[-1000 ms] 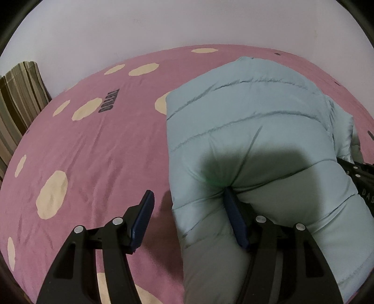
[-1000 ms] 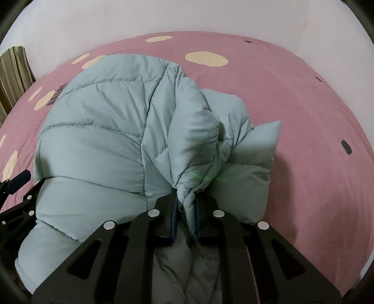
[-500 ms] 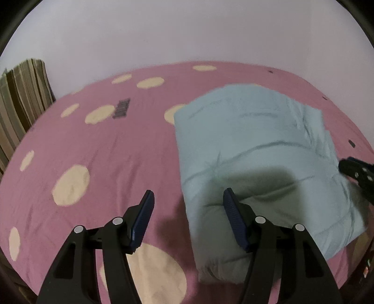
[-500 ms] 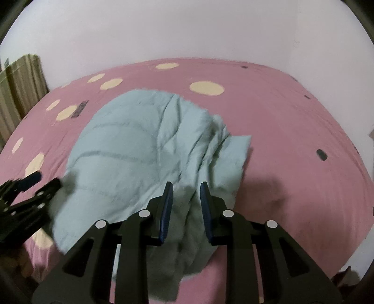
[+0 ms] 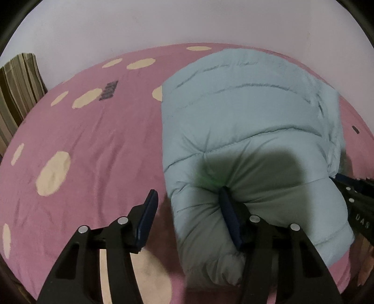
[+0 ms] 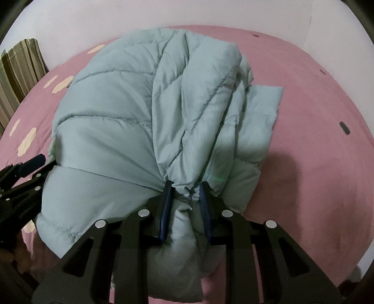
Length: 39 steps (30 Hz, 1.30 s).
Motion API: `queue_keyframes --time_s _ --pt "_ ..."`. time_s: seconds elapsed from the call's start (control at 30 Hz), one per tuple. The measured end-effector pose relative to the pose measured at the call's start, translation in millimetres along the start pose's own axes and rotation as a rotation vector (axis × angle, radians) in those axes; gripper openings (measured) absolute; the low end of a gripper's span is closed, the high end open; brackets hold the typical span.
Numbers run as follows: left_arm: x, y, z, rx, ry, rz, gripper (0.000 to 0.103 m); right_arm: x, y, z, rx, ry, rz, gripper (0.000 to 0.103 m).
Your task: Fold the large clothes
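A pale blue puffer jacket (image 5: 245, 121) lies folded in a bundle on the pink bed (image 5: 93, 140). My left gripper (image 5: 189, 198) is open, its jaws wide apart around the jacket's near left corner; the right pad presses into the padding and the left pad hangs over the sheet. In the right wrist view the jacket (image 6: 131, 112) fills the middle, and my right gripper (image 6: 185, 187) is shut on a bunched fold of its near edge. The left gripper shows at the left edge (image 6: 21, 184).
The bed sheet is pink with cream spots (image 5: 53, 173). A striped brown cushion (image 5: 18, 86) stands at the far left by the white wall (image 5: 187, 21). The bed's near edge runs just below both grippers.
Half a second ago both grippers stood back from the jacket, the right one empty. Now both are back at its near edge, and the right one has closed on a fold.
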State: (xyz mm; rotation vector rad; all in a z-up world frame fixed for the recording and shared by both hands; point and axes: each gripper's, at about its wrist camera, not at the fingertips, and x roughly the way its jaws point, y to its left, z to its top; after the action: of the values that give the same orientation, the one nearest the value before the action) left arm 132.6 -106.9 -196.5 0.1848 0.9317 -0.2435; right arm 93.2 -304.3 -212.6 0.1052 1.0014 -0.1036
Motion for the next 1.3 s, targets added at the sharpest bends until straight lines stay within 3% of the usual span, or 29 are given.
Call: queue_keyframes --time_s 0.07,0.13,0.27,0.43,0.57,0.77,1.3 --pt "-16 7 8 -0.017 -0.006 -0.008 0.054 -18 -1 7 0.008 -0.033 -0.001 0.023" --pt "-35 17 24 -0.055 -0.062 -0.025 0.054 -37 -2 18 0.013 -0.093 -0.005 0.023" --pt "-35 21 58 -0.061 -0.116 0.007 0.055 -48 -1 54 0.012 -0.172 -0.020 0.023" --pt "11 15 83 -0.034 -0.028 0.049 0.055 -15 4 93 -0.007 -0.152 -0.024 0.023" --pt "33 6 76 0.016 0.025 0.112 0.055 14 4 93 -0.017 -0.107 -0.062 0.023" --pt "58 2 68 0.017 0.069 0.113 0.055 44 6 87 -0.022 -0.058 -0.076 0.023" --pt "84 2 56 -0.012 0.052 0.126 0.055 57 17 86 -0.048 -0.080 -0.139 0.023"
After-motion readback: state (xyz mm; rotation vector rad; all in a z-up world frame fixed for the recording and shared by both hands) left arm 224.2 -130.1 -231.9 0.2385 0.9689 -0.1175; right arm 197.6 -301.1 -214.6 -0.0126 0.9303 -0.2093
